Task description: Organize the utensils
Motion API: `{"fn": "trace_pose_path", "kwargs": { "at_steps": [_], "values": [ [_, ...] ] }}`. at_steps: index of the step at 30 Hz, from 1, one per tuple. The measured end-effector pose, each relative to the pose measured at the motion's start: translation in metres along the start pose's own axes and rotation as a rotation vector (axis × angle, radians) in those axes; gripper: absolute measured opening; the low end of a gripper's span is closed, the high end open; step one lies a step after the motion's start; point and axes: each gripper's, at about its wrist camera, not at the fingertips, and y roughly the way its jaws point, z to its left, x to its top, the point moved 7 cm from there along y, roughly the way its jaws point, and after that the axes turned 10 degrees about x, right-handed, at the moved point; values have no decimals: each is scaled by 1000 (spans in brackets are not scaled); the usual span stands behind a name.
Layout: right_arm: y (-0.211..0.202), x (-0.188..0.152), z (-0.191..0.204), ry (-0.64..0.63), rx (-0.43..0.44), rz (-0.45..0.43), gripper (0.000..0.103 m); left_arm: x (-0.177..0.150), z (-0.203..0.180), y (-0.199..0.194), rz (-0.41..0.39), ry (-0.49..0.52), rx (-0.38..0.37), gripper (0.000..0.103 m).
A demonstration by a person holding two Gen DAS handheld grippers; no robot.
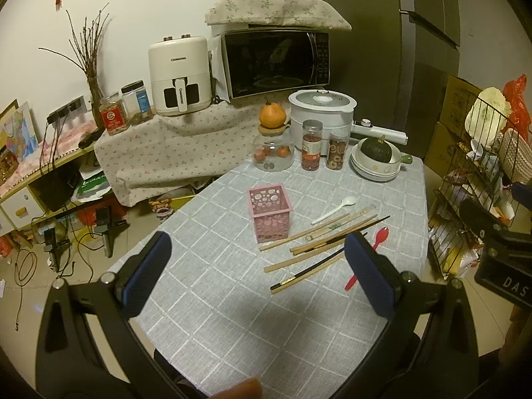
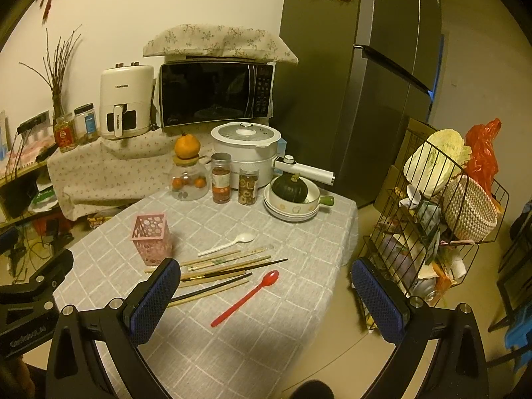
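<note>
**Both grippers wide over the table, utensils loose beside the pink holder**

From where I stand, the left gripper (image 1: 257,259) hangs above the near part of the table (image 1: 232,316), its 2 blue-padded fingers (image 1: 146,272) spread wide with nothing between them. The right gripper (image 2: 266,296) is spread just as wide and empty, out toward the table's right edge; its left finger sits in front of the ends of the sticks, while the other one hangs past the edge, over the floor.

The pink utensil holder (image 1: 271,211) stands upright on the grey checked cloth, and as far as I can see into it, nothing is inside. Just beside it, on its right, lies a loose bundle of chopsticks (image 1: 319,242), mostly pale wood with a couple of dark ones, fanned out flat and overlapping. A white spoon (image 1: 334,209) lies at the far side of the bundle, bowl pointing away. A red spoon (image 2: 246,297) lies on the near right side, a little apart from the sticks.

Farther back on the table are a glass jar (image 1: 273,156) with an orange fruit on its lid, 2 tall spice jars (image 1: 312,144), a white cooker (image 1: 322,109), and stacked bowls (image 1: 375,169) holding a dark green squash. A wire rack (image 2: 442,219) stands off the right side.
</note>
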Motion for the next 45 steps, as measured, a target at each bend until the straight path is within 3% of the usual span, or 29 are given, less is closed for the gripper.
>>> {"fn": "trace_pose_path", "kwargs": {
  "at_steps": [20, 26, 33, 36, 40, 43, 45],
  "values": [
    [7, -2, -2, -12, -13, 8, 103, -1, 2, 1, 10, -1, -6, 103],
    [30, 0, -6, -36, 5, 60, 103, 5, -3, 18, -10, 12, -27, 103],
    [77, 7, -30, 35, 65, 210, 103, 7, -25, 64, 141, 93, -108, 103],
    [115, 1, -42, 85, 131, 313, 103, 6, -36, 84, 191, 107, -136, 103],
    [163, -17, -52, 124, 153, 430, 102, -1, -61, 99, 245, 179, -184, 103],
    [197, -37, -56, 142, 164, 515, 93, -6, -74, 107, 282, 217, -218, 100],
    [219, -51, -58, 140, 151, 571, 82, -8, -81, 111, 291, 234, -246, 100]
  ]
}}
